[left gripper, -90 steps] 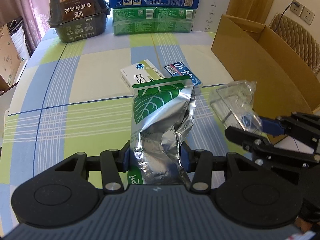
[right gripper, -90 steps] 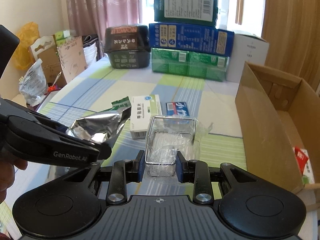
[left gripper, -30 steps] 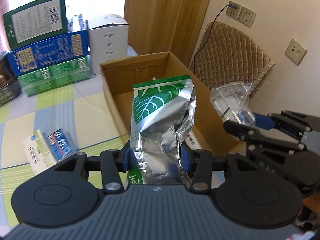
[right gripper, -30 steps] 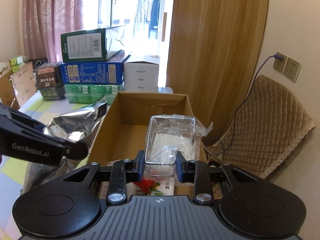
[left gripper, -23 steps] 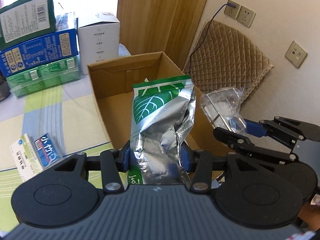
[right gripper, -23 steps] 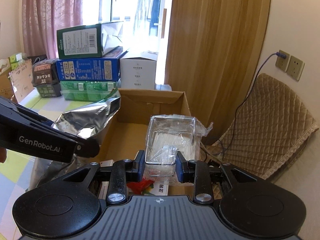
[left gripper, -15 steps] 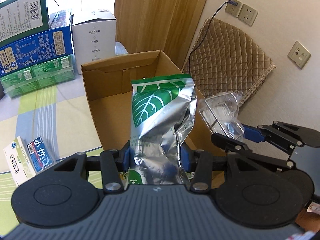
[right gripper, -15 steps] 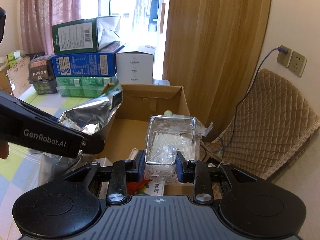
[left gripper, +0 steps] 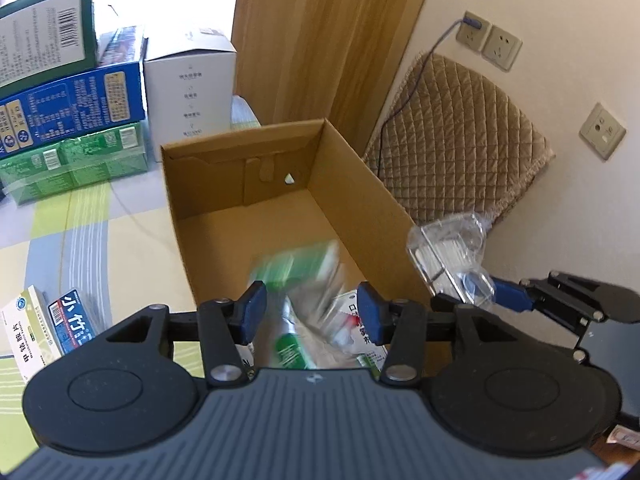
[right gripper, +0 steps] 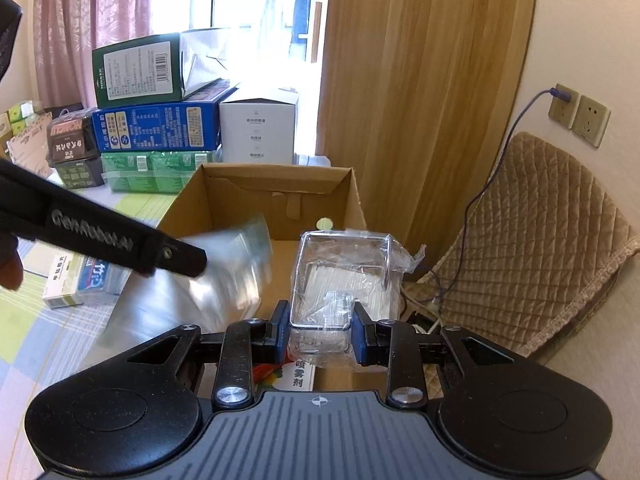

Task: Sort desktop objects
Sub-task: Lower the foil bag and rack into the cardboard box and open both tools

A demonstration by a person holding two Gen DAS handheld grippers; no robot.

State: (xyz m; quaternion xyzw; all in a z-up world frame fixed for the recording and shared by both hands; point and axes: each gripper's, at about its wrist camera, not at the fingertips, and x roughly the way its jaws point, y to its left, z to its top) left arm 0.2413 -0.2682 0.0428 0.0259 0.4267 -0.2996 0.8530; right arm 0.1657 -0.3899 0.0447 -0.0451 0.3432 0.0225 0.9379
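Note:
My left gripper (left gripper: 312,314) is open above the near end of the open cardboard box (left gripper: 352,184). The silver and green foil bag (left gripper: 298,280) is blurred, falling below its fingers into the box; it also shows blurred in the right wrist view (right gripper: 224,276). My right gripper (right gripper: 318,338) is shut on a clear plastic box (right gripper: 344,280) of cotton swabs and holds it over the cardboard box's (right gripper: 276,192) near right part. From the left wrist view the clear box (left gripper: 448,256) hangs by the cardboard box's right wall.
Two small medicine boxes (left gripper: 48,328) lie on the checked tablecloth (left gripper: 100,232) left of the cardboard box. Stacked cartons (right gripper: 160,120) and a white box (left gripper: 188,92) stand behind. Packets (left gripper: 360,332) lie in the cardboard box. A padded chair (right gripper: 540,240) stands to the right.
My left gripper has opened and let go of the foil bag, which drops into the cardboard box. My right gripper still holds the clear box over the cardboard box.

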